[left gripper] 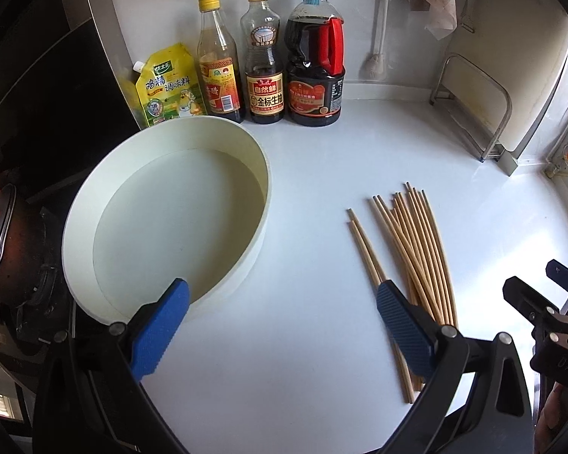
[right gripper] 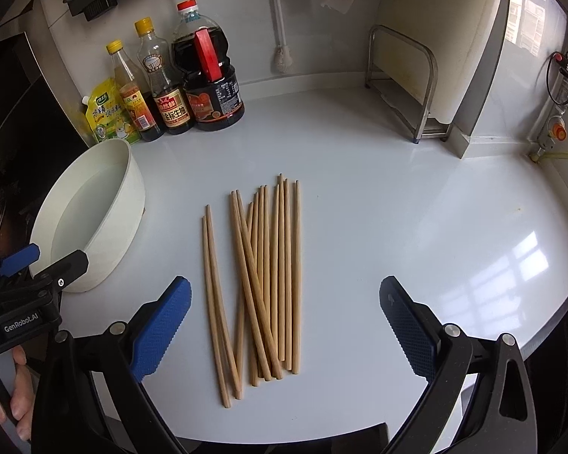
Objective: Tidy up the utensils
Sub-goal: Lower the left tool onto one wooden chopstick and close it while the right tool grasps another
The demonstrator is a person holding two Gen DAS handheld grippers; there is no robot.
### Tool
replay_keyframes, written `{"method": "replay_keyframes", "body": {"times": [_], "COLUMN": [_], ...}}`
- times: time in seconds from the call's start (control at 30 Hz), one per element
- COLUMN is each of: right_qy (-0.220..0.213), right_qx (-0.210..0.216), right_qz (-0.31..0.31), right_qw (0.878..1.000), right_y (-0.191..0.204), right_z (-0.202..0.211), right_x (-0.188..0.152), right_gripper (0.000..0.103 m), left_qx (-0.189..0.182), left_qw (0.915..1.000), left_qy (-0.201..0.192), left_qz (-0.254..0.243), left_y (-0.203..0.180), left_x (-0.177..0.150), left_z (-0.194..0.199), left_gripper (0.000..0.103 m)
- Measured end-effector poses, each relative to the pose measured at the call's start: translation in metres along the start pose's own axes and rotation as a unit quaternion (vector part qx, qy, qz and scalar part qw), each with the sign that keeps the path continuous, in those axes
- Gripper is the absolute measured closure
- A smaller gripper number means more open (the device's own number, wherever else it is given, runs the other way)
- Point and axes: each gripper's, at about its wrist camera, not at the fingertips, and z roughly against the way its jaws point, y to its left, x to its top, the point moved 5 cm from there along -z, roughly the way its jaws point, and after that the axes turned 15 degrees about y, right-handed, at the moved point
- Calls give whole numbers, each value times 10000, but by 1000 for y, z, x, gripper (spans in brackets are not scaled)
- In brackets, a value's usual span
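Several wooden chopsticks (right gripper: 261, 283) lie in a loose bundle on the white counter, pointing away from me; they also show in the left wrist view (left gripper: 409, 253). A white oval tub (left gripper: 163, 215) stands empty to their left, also seen in the right wrist view (right gripper: 94, 215). My left gripper (left gripper: 284, 295) is open and empty, hovering between tub and chopsticks. My right gripper (right gripper: 284, 299) is open and empty, its fingers either side of the bundle's near end, above the counter.
Three sauce bottles (left gripper: 263, 56) and a yellow seasoning pouch (left gripper: 170, 83) stand at the back wall. A metal rack (right gripper: 401, 87) stands at the back right. A stove and pot (left gripper: 3, 242) are at the left. The counter edge runs close in front.
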Motion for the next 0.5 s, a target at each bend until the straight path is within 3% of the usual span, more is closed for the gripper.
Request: {"method": "replay_keyframes", "body": {"times": [0.17, 0.37, 0.5], "right_qy": [-49, 180, 317], "right_qx": [9, 223, 361], "right_qz": [368, 525, 563], "right_qw": [9993, 9982, 9973], "right_y": [-22, -48, -51], "right_z": [-23, -58, -79], "right_x": [4, 7, 8], "right_gripper": [8, 8, 8], "left_qx": [211, 446, 525], "left_qw": [9988, 9949, 9940], "left_qy": [-210, 73, 242], "left_qz": [399, 906, 926], "left_y": [-10, -19, -29], "left_x": [-7, -22, -27], "left_z": [-10, -40, -58], "left_gripper": [6, 6, 6]}}
